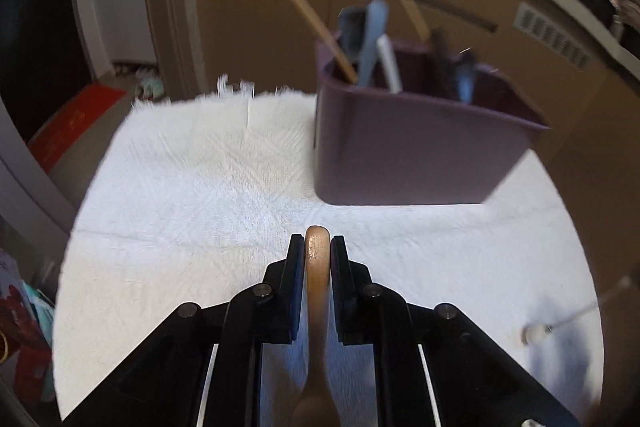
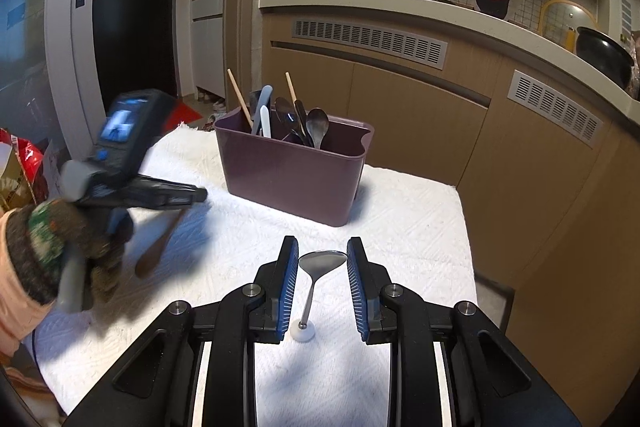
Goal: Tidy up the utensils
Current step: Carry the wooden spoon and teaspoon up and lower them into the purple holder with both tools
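Observation:
My left gripper [image 1: 318,243] is shut on the handle of a wooden spoon [image 1: 317,291], whose bowl hangs back toward the camera just above the white towel. The right wrist view shows this gripper [image 2: 198,195] at the left, the wooden spoon [image 2: 158,247] slanting down from it. A purple utensil caddy [image 1: 400,155] [image 2: 296,183] stands ahead, with several spoons and chopsticks upright in it. My right gripper [image 2: 323,243] is open over a metal spoon [image 2: 316,267] with a white knob end, which lies on the towel between the pads without touching them. That metal spoon [image 1: 538,333] also appears at the left wrist view's right edge.
A white towel [image 2: 400,227] covers the tabletop, which drops off at the right and far sides. Wooden cabinets with vent grilles [image 2: 368,35] stand behind. Red snack bags [image 2: 24,163] sit at the left, beside a person's gloved hand [image 2: 48,247].

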`<state>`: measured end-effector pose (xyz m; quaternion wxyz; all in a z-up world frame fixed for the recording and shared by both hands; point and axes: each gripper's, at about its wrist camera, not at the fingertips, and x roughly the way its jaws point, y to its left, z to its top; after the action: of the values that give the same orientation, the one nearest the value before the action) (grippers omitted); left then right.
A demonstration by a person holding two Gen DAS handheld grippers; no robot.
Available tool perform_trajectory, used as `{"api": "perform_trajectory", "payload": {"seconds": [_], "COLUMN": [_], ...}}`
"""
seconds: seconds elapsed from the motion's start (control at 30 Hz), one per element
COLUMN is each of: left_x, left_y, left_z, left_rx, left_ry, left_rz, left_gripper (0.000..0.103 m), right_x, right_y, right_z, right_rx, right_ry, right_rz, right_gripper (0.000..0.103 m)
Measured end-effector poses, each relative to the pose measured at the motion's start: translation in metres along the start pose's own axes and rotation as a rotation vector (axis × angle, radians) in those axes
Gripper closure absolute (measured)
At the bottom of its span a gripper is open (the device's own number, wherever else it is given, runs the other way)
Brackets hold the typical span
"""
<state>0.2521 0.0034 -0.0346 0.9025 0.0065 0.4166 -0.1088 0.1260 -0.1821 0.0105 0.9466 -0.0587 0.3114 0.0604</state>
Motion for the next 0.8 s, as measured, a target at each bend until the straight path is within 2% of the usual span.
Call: {"api": "perform_trajectory", "payload": {"seconds": [0.1, 0.27, 0.5, 0.63, 0.8], "left_x": [-0.041, -0.09, -0.129, -0.15, -0.177], "left_y": [-0.009, -0.015, -0.027, -0.035, -0.048], "left_z": [-0.007, 0.0, 0.027, 0.047, 0.089], "left_rx": [0.038, 0.058, 0.08, 0.106, 0.155], "left_ry": [-0.102, -0.234, -0.352, -0.418, -0.515], "left_rz": [-0.022, -0.064, -0.112, -0.101, -0.099], "left_gripper": [0.092, 0.092, 0.092, 0.092, 0.092], "right_x": [-0.006, -0.015, -0.032, -0.042, -0.06], "right_y": [0.001, 0.005, 0.005, 0.003, -0.004], "right_z": [0.003, 0.011, 0.038, 0.065, 0.117], "right_rx": [-0.003, -0.016, -0.024, -0.044, -0.071], "right_ry": [-0.007, -0.028, -0.082, -0.133, -0.221], "right_rz": [-0.008, -0.018, -0.021, -0.03, -0.046], "right_gripper": [0.077, 0.077, 0.077, 0.077, 0.077]}}
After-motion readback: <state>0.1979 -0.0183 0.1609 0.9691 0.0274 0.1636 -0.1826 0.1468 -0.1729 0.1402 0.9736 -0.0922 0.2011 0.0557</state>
